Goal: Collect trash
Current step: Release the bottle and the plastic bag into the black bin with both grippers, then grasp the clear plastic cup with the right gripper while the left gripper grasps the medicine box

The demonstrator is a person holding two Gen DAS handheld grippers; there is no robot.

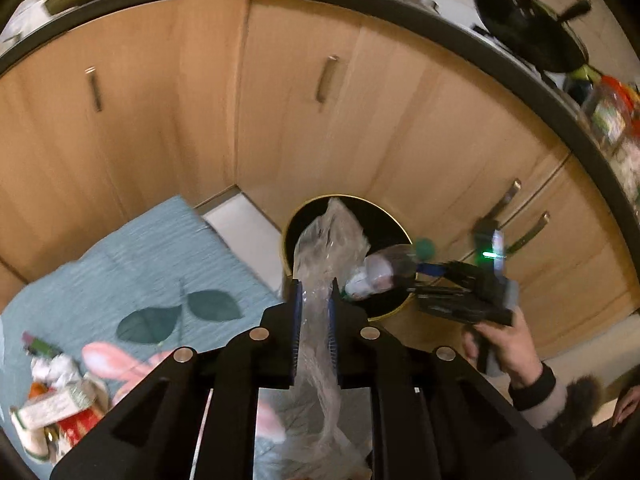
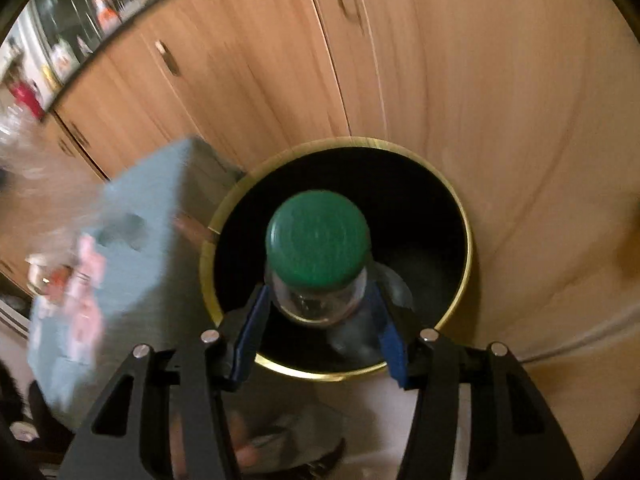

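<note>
My left gripper (image 1: pixel 314 292) is shut on a crumpled clear plastic bag (image 1: pixel 328 240), held just short of a black trash bin with a gold rim (image 1: pixel 394 220). My right gripper (image 2: pixel 320 312) is shut on a clear plastic bottle with a green cap (image 2: pixel 318 238), held over the open bin (image 2: pixel 460 200). In the left wrist view the right gripper (image 1: pixel 416 280) comes in from the right and holds the bottle (image 1: pixel 380 270) over the bin's mouth.
The bin stands on the floor against wooden cabinet doors (image 1: pixel 304 120). A blue mat (image 1: pixel 132 272) lies left of it, with more litter (image 1: pixel 56 396) at its near left corner. A countertop (image 1: pixel 520 16) with a pan runs above.
</note>
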